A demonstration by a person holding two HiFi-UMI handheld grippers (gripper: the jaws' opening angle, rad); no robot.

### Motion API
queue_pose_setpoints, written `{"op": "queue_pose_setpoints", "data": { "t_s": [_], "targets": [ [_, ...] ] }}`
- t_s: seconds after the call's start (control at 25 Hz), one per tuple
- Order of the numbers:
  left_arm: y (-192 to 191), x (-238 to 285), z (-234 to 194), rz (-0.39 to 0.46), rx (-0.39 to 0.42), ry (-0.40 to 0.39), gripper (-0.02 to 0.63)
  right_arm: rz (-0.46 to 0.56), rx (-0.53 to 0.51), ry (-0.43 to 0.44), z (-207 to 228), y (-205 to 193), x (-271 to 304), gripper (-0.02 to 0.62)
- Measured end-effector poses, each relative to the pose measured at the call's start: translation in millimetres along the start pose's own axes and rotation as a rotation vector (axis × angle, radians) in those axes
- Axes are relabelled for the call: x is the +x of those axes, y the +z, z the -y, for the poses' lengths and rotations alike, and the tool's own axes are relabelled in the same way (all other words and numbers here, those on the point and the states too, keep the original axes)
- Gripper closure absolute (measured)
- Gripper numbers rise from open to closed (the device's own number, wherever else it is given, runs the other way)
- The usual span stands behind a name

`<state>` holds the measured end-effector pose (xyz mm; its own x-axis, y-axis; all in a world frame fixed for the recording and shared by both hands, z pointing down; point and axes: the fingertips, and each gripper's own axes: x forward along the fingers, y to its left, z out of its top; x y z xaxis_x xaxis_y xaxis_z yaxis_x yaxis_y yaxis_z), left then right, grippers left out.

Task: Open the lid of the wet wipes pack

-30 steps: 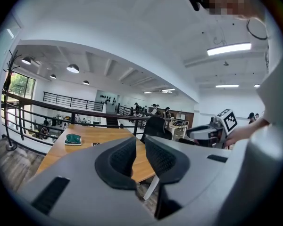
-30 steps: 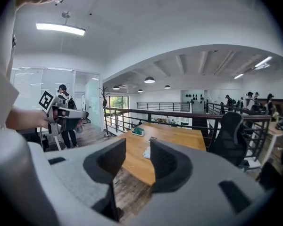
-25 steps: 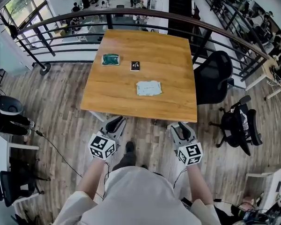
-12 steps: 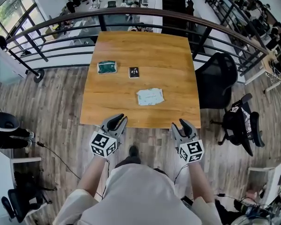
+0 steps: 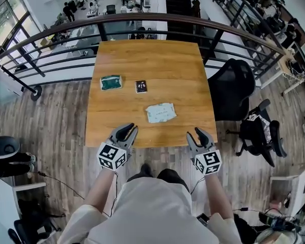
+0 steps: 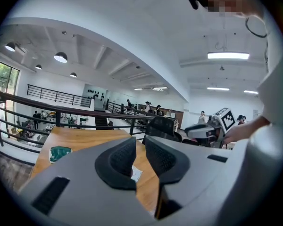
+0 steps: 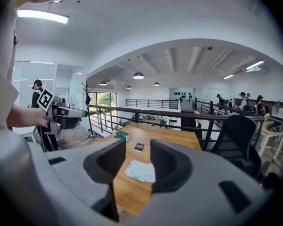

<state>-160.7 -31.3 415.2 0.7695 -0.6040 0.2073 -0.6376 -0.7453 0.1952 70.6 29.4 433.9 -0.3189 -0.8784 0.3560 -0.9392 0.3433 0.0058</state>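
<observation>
At the near edge of the wooden counter (image 5: 193,65) you hold both grippers empty: the left gripper (image 5: 127,130) has its jaws a narrow gap apart, the right gripper (image 5: 196,133) has its jaws wider. The wet wipes pack (image 5: 160,112) lies flat ahead at 12 o'clock between them, untouched. A green packet (image 5: 111,82) lies at 10 o'clock from it and a small black card (image 5: 141,86) at 11.

Wood table (image 5: 152,60) center frame, plank floor (image 5: 56,117) around it, black railing (image 5: 142,18) behind, office chairs (image 5: 233,88) right, windows (image 5: 2,17) upper left.
</observation>
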Motion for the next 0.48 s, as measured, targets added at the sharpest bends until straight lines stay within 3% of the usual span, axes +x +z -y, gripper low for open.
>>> {"op": "queue_pose_setpoints", "data": {
  "t_s": [0.48],
  "targets": [
    [-2.4,37.1,-16.0,-0.019,-0.029,0.055,0.548,-0.021,0.003,0.055,35.8,1.5,38.0,0.449]
  ]
}}
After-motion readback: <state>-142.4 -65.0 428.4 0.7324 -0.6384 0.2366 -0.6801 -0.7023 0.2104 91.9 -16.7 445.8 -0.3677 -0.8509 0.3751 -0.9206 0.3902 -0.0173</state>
